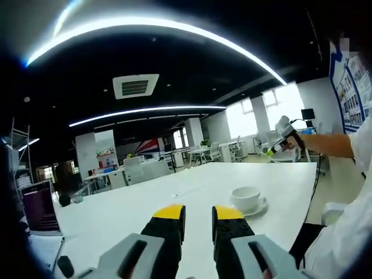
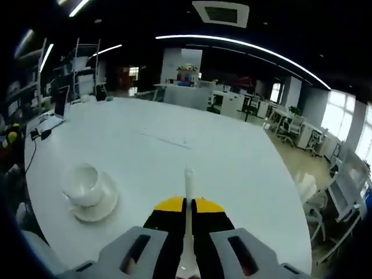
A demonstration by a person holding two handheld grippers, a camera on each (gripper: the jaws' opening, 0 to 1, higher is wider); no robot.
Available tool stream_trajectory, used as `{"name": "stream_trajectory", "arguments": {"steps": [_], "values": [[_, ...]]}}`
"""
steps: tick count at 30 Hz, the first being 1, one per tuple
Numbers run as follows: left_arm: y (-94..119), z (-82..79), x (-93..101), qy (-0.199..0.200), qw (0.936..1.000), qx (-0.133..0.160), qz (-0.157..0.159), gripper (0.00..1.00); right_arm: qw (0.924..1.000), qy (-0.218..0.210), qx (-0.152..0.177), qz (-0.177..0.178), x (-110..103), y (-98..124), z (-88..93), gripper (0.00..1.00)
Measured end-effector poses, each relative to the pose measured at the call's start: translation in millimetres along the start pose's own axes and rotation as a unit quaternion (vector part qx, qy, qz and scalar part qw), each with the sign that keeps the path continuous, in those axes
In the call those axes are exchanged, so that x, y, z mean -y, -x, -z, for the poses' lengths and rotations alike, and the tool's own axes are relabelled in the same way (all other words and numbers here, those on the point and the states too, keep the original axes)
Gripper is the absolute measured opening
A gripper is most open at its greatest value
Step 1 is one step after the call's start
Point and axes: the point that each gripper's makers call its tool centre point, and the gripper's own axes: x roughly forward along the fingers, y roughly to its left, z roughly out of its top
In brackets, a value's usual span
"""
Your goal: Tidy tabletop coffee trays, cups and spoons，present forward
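A white coffee cup (image 1: 246, 197) stands on a white saucer (image 1: 258, 208) on the white table (image 1: 145, 215), just right of and beyond my left gripper (image 1: 199, 212). That gripper is open, with a narrow gap and nothing between its yellow-tipped jaws. My right gripper (image 2: 188, 203) is shut on a white spoon (image 2: 188, 183), whose thin handle sticks straight forward over the table. In the right gripper view the cup (image 2: 83, 183) and saucer (image 2: 99, 208) lie to the left of the jaws. In the left gripper view the right gripper (image 1: 283, 132) is raised at the far right, held by a person's arm.
An open laptop (image 1: 39, 209) and a small dark object (image 1: 65, 265) sit at the table's left end. A thin line of marks (image 2: 165, 139) crosses the table's middle. Office desks and chairs (image 2: 290, 131) stand beyond the far edge, and a person's white sleeve (image 1: 343, 232) is close on the right.
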Motion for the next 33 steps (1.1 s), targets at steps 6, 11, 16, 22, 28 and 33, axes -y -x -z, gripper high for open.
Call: {"name": "stream_trajectory", "arguments": {"steps": [6, 11, 16, 22, 28, 33], "values": [[0, 2.9, 4.3, -0.001, 1.0000, -0.003, 0.006, 0.20, 0.9989, 0.028, 0.032, -0.018, -11, -13, -41.4, 0.05], [-1, 3.3, 6.7, 0.000, 0.9999, -0.003, 0.011, 0.20, 0.9979, 0.028, 0.046, -0.036, -23, -26, -60.1, 0.05], [-2, 4.1, 9.3, -0.003, 0.9998, -0.007, 0.018, 0.20, 0.9951, 0.036, 0.073, -0.056, -50, -31, -81.7, 0.05], [-3, 3.3, 13.2, -0.005, 0.9997, -0.008, 0.024, 0.20, 0.9905, 0.029, 0.106, -0.083, -85, -35, -102.0, 0.05], [-4, -0.1, 14.6, -0.007, 0.9997, -0.004, 0.024, 0.20, 0.9845, 0.010, 0.140, -0.106, -114, -40, -112.1, 0.05], [-3, -2.0, 12.4, -0.006, 0.9998, 0.000, 0.021, 0.20, 0.9821, -0.010, 0.146, -0.119, -138, -48, -104.7, 0.05]]}}
